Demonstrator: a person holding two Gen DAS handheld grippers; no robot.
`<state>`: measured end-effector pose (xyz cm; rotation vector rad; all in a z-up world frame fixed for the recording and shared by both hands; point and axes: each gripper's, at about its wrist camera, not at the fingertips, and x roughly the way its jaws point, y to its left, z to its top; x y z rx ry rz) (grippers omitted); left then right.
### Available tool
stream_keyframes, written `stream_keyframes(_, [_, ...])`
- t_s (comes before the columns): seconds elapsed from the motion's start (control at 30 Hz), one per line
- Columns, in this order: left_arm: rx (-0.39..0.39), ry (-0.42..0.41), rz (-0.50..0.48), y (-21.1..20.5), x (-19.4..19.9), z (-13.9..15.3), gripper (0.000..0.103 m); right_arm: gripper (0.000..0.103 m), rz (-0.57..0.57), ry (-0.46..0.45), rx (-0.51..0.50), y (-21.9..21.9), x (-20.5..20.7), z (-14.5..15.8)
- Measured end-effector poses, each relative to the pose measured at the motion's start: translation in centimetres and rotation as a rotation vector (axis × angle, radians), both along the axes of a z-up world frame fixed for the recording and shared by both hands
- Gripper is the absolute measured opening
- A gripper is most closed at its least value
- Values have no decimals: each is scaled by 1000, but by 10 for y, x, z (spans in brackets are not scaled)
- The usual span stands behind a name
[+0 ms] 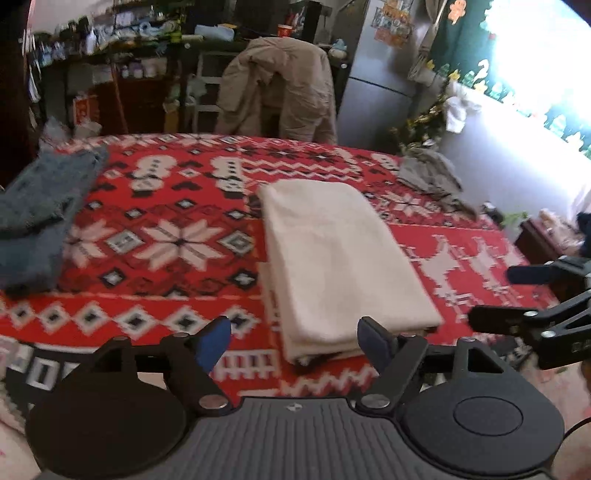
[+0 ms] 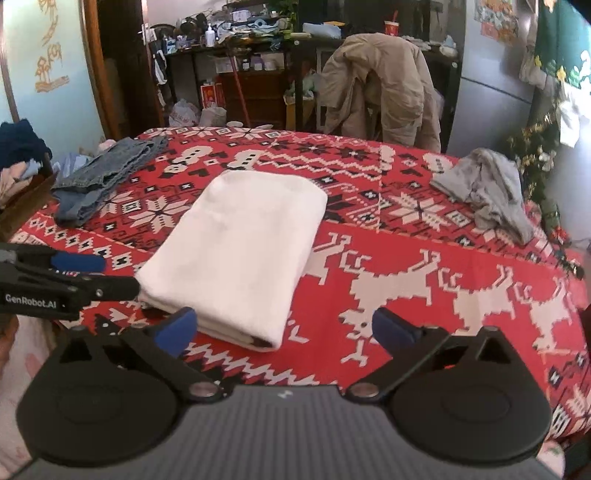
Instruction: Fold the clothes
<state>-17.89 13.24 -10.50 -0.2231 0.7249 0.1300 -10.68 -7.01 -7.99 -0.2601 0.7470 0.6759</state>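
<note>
A folded white cloth (image 1: 340, 258) (image 2: 240, 251) lies in the middle of the red patterned tablecloth (image 1: 166, 236) (image 2: 406, 258). My left gripper (image 1: 293, 341) stands open at the cloth's near end, just above it, with nothing between its blue pads. My right gripper (image 2: 282, 330) is open too, hovering at the cloth's near right corner. Each gripper shows at the edge of the other's view. Folded blue jeans (image 1: 40, 206) (image 2: 103, 173) rest at the far left. A crumpled grey garment (image 1: 432, 177) (image 2: 487, 188) sits at the far right.
A chair draped with a beige jacket (image 1: 280, 88) (image 2: 380, 85) stands behind the table. Cluttered shelves (image 2: 240, 33) fill the back wall. A basket of clothes (image 2: 18, 173) is off the table's left side. A small Christmas tree (image 2: 535, 155) stands at the right.
</note>
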Motion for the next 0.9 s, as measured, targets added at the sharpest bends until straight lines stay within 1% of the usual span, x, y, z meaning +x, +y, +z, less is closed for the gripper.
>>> stream_keyframes(0.17, [54, 57, 40, 7, 3, 5, 85, 102, 21, -2, -34, 4, 6, 8])
stream_keyframes(0.27, [77, 63, 94, 12, 2, 9, 87, 102, 0, -26, -57, 5, 8, 11])
stream_keyframes(0.33, [103, 48, 104, 12, 1, 15, 88, 102, -17, -46, -71, 6, 8, 13])
stream_keyframes(0.5, [146, 69, 69, 18, 7, 31, 88, 102, -59, -98, -105, 7, 9, 18])
stream_keyframes(0.6, [174, 71, 62, 15, 13, 34, 88, 102, -12, -138, -122, 13, 9, 25])
stream_keyframes(0.63, [184, 71, 59, 14, 14, 35, 91, 102, -10, -172, -125, 15, 8, 27])
stream_keyframes(0.7, [203, 72, 55, 12, 18, 37, 92, 102, -40, -211, -124, 17, 8, 30])
stream_keyframes(0.73, [211, 73, 46, 11, 20, 37, 92, 102, -64, -208, -123, 19, 9, 30])
stream_keyframes(0.77, [227, 71, 37, 9, 22, 37, 93, 102, -87, -195, -120, 20, 11, 30])
stream_keyframes(0.83, [303, 66, 32, 1, 26, 39, 94, 102, -104, -167, -113, 22, 15, 30])
stream_keyframes(0.9, [377, 62, 27, -8, 30, 40, 95, 102, -99, -167, -98, 21, 16, 31])
